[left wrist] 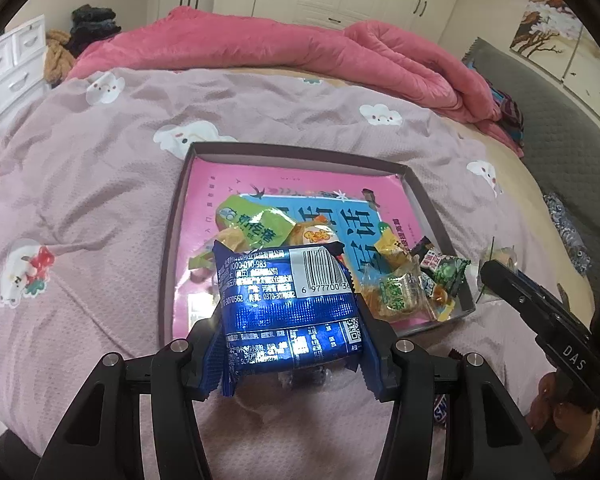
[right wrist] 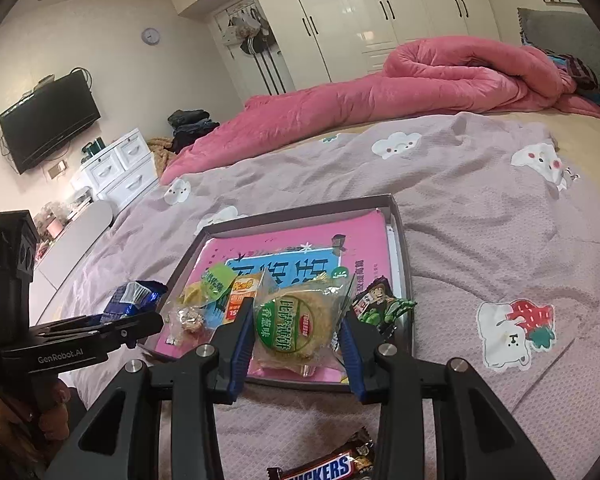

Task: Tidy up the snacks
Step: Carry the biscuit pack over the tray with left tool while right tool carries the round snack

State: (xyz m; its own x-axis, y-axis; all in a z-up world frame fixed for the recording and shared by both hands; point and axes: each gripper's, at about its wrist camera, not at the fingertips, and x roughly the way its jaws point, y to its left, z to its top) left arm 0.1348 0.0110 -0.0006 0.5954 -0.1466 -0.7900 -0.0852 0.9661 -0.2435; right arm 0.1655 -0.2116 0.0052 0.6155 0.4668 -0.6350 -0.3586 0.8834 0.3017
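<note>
Here, left gripper [left wrist: 292,344] pinches a shiny blue snack pack [left wrist: 288,304], barcode up, at 6 o'clock of the box [left wrist: 420,192]. Right gripper [right wrist: 296,340] pinches a clear-wrapped round biscuit [right wrist: 296,328] above the box's near edge; Snickers bar [right wrist: 324,468] lies at 6 o'clock.

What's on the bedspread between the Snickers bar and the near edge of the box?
Nothing: in the right wrist view, the stretch from the Snickers bar to the box is bare pink bedspread, crossed only by the right tool's fingers.

A home bedroom: a bed [right wrist: 480,216] under the grippers, a pink quilt [right wrist: 400,84] and white wardrobes [right wrist: 360,12] beyond them, a wall television [right wrist: 48,120] far left.
</note>
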